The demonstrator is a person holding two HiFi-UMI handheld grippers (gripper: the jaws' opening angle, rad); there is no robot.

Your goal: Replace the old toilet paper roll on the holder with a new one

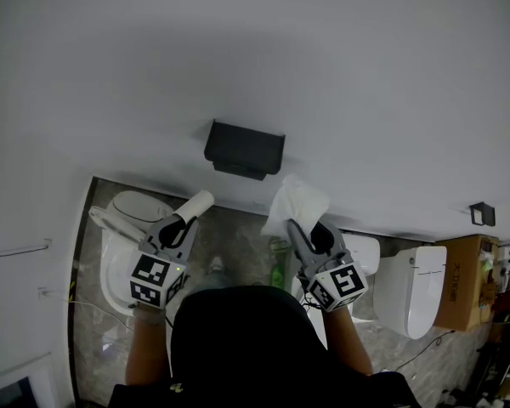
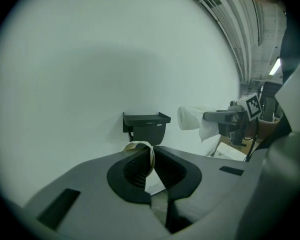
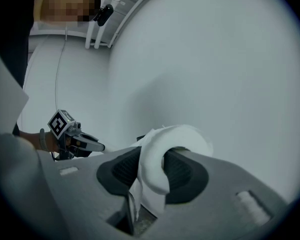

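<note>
**Cardboard core off, white roll waiting to go on**

Your left gripper [image 2: 151, 159] is pinching the thin wall of the spent cream cardboard tube [image 1: 195, 203], with its jaws pressed almost together and only that wall between the pads. Your right gripper [image 3: 152, 171] is clamping the fresh white toilet paper roll [image 3: 182, 136] by its soft wall. Its jaws are standing partly apart, one of them seemingly inside the core, and a loose tail of sheet is hanging down between them.

You are holding both grippers in front of the black wall-mounted holder with the flat shelf top [image 1: 244, 150], and neither is touching it. No roll is showing on the holder, so I judge the removal done and the mounting next.

- **Soft grip:** you are holding yielding paper, so the roll could twist or slide out if it catches on the holder.
- **Loose tail:** the hanging sheet could snag or tear.
- **Tube over the bowl:** the tube is hanging by one thin wall above the white ceramic toilet bowl [image 1: 123, 253], so a knock between the grippers could drop it in.
</note>
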